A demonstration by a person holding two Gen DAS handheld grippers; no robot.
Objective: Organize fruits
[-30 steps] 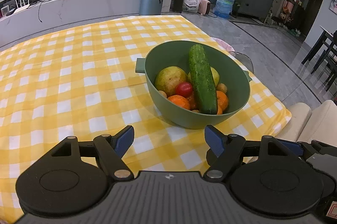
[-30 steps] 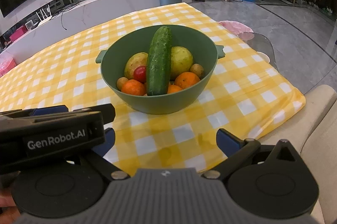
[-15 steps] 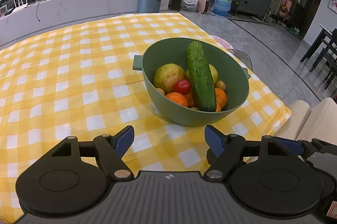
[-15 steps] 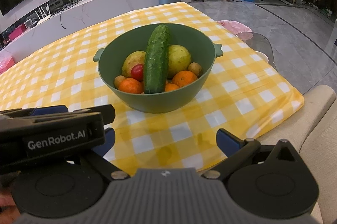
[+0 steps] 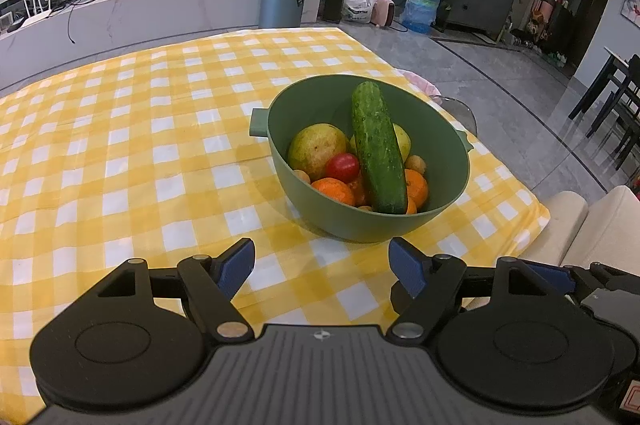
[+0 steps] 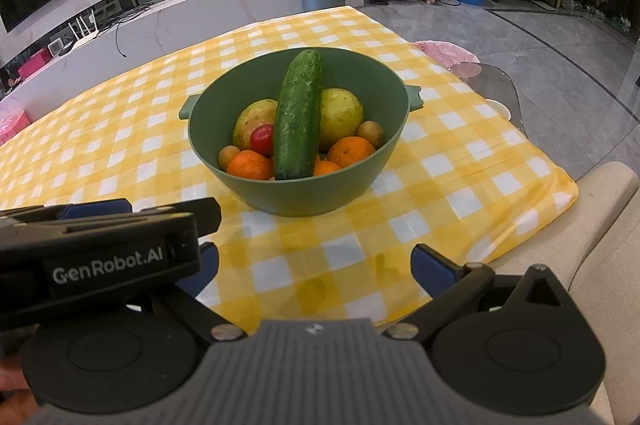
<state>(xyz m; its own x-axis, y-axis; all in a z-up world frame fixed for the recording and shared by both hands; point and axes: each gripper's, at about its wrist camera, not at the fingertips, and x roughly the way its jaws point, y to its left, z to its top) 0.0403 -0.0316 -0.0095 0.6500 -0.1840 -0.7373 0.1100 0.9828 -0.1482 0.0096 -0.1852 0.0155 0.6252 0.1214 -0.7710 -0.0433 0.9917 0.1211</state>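
On a yellow checked tablecloth (image 5: 120, 145) in a living room, green bowl (image 5: 440, 153) at 12 o'clock, cucumber (image 5: 378, 153) atop fruit, left gripper (image 5: 322, 263) and right gripper (image 6: 316, 265) fingers apart, empty.

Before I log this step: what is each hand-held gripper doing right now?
Left hand-held gripper: open, holding nothing.
Right hand-held gripper: open, holding nothing.

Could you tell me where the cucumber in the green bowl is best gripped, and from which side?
Probably the cucumber's raised far half, from above, jaws spanning its narrow width. It lies on top of the other fruit, leaning on the green bowl's far wall, so that part is clear.
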